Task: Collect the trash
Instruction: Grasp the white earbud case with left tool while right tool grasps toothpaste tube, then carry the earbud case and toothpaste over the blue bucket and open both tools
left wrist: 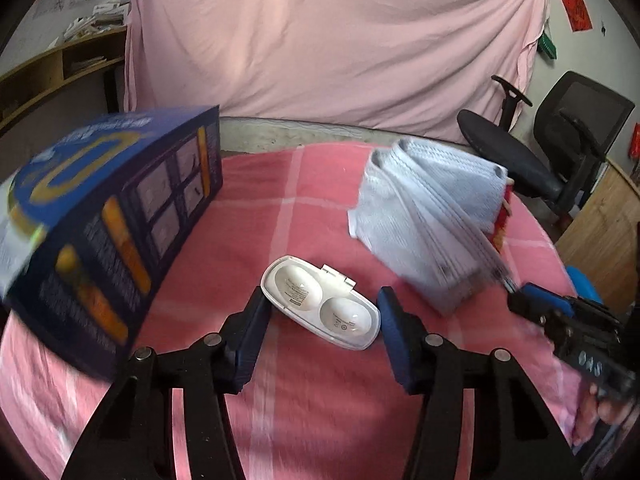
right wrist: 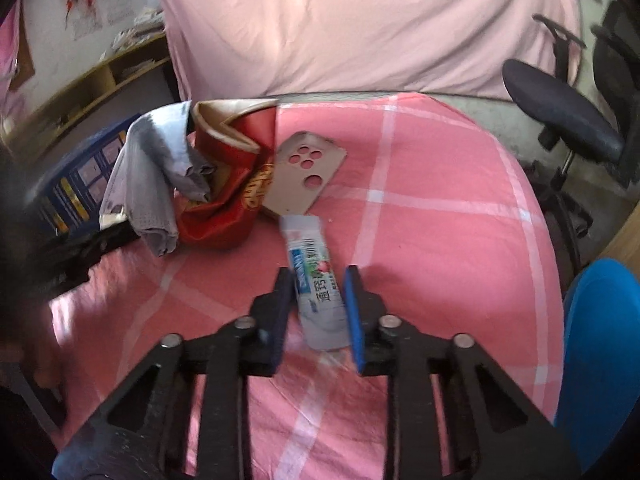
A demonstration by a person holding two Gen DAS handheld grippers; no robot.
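Note:
A white open case (left wrist: 316,300) with two oval hollows lies on the pink checked tablecloth (left wrist: 280,208). My left gripper (left wrist: 322,296) is shut on it, one blue pad at each end. In the right wrist view a white printed packet (right wrist: 316,284) with blue and green lettering lies lengthwise between the pads of my right gripper (right wrist: 318,276), which is shut on it. The right gripper (left wrist: 524,300) also shows at the right edge of the left wrist view, below a pale blue cloth (left wrist: 420,216).
A dark blue box (left wrist: 112,220) stands tilted at the left. A crumpled red bag (right wrist: 224,200) holds a grey cloth (right wrist: 152,184), and a beige phone cover (right wrist: 308,176) lies beside it. Beyond the round table stand a black office chair (right wrist: 560,112) and a blue object (right wrist: 600,340).

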